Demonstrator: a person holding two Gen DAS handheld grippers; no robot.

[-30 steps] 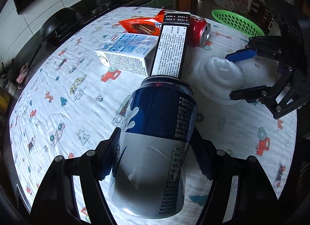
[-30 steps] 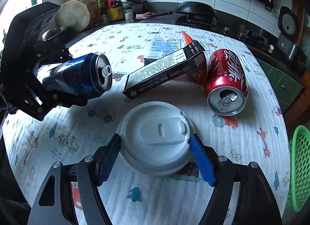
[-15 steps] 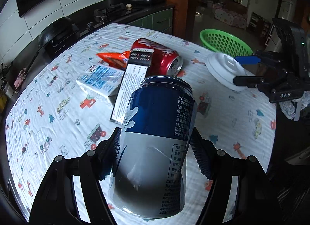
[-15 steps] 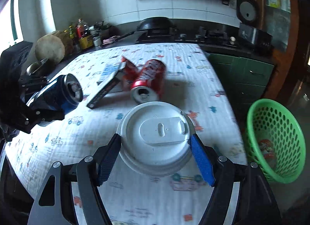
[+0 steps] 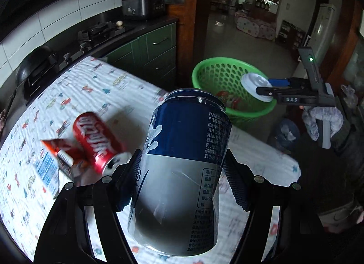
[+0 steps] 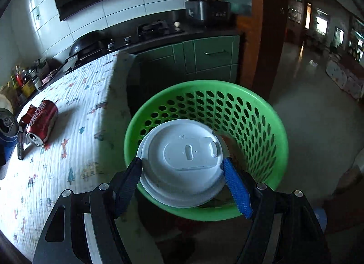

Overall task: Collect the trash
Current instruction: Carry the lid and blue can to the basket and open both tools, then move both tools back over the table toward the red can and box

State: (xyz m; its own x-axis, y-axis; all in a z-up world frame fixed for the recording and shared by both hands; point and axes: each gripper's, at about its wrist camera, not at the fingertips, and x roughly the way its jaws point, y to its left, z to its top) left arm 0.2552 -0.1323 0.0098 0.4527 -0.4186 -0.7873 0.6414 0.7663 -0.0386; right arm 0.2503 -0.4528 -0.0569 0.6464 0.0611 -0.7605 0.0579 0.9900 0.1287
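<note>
While the desk (image 5: 95, 95) under its cartoon-print cloth fills the left of both views, its near edge is cut off by the frames and its pattern is smeared by blur in the left wrist view. The green perforated basket (image 6: 268, 127) stands on the floor just past the desk's end; much of its inside is hidden behind the lid in the right wrist view, and the left wrist view shows something red and crumpled at its bottom, too small to name. The blue-and-silver drink can (image 5: 182, 173) is clamped upright between the pads of the left hand-held gripper (image 5: 182, 173), above the desk; its base is partly in shadow. The red cola can (image 5: 97, 143) lies on its side on the desk, its open end toward the camera, touching a blurred orange wrapper (image 5: 59, 148) and a white-and-blue carton (image 5: 46, 166) cut off at the left. The white disposable cup lid (image 6: 182, 166) is pinched flat by its rim in the right hand-held gripper (image 6: 182, 168), held above the basket's opening.
</note>
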